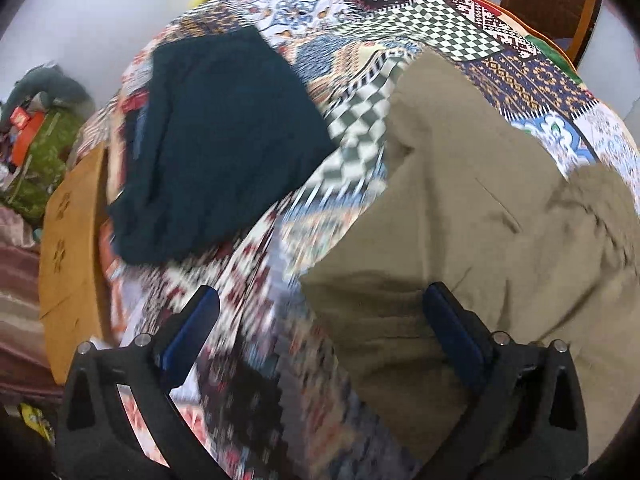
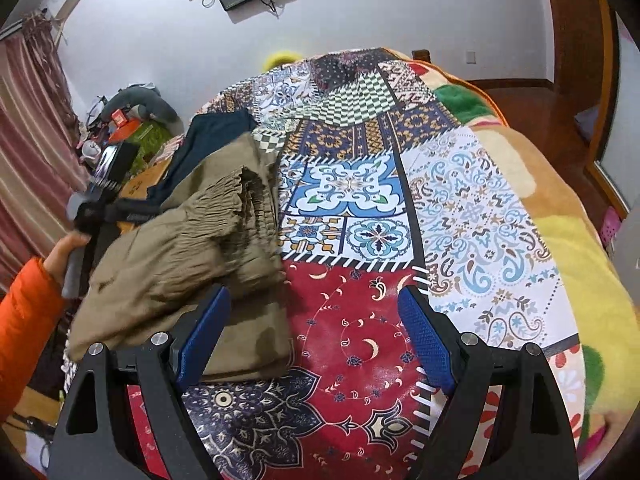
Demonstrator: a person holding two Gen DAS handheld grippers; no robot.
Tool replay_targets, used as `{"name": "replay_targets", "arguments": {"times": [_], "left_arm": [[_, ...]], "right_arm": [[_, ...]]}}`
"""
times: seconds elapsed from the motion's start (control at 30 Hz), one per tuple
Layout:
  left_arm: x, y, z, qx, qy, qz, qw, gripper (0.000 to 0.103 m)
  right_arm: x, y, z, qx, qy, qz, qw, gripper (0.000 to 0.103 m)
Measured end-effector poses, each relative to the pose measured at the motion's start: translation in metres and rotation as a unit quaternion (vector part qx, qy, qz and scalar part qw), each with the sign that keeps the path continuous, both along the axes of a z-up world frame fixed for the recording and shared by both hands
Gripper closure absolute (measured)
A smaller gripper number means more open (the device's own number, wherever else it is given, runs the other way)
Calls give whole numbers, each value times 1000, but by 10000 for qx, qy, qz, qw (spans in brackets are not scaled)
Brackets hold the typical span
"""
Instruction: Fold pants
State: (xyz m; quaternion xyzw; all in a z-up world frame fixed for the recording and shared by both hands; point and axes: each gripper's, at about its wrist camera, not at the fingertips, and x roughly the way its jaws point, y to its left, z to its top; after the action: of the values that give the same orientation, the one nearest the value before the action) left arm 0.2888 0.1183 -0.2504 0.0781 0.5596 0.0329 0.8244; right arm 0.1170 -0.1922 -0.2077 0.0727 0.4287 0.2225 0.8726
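Lying on one patchwork mat (image 2: 352, 184): one khaki pants (image 2: 188, 248), one navy garment (image 1: 224, 140) at ten o'clock; left gripper (image 1: 320, 312) and right gripper (image 2: 314, 312) both spread, empty.

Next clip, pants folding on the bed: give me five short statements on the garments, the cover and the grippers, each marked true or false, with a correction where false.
1. The khaki pants lie on the patchwork cover. True.
2. The right gripper is clamped on the pants. False: its jaws stand open, with only a corner of the pants and bare cover between them.
3. A dark garment lies on the cover beyond the khaki pants. True.
4. The left gripper is shut. False: its jaws are wide open above the pants' edge.
5. A hand in an orange sleeve shows in the right wrist view. True.
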Motion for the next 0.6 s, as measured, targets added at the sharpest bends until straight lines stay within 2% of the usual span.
{"name": "replay_targets", "arguments": {"times": [0.13, 0.33, 0.47, 0.53, 0.6], "left_arm": [[-46, 9, 12, -54, -65, 136, 9999, 0], [-116, 13, 30, -547, -255, 387, 9974, 0], [-138, 7, 37, -864, -418, 396, 9946, 0], [-144, 8, 38, -1037, -495, 407, 9925, 0], [-147, 11, 38, -1086, -571, 457, 9914, 0]], "right_arm": [[-7, 5, 6, -53, -99, 116, 9999, 20], [-14, 21, 8, -67, -185, 378, 9991, 20], [-13, 31, 5, 106, -224, 551, 9982, 20], [-9, 36, 0, 57, -220, 594, 9980, 27], [-6, 43, -6, -25, -150, 678, 9976, 43]]}}
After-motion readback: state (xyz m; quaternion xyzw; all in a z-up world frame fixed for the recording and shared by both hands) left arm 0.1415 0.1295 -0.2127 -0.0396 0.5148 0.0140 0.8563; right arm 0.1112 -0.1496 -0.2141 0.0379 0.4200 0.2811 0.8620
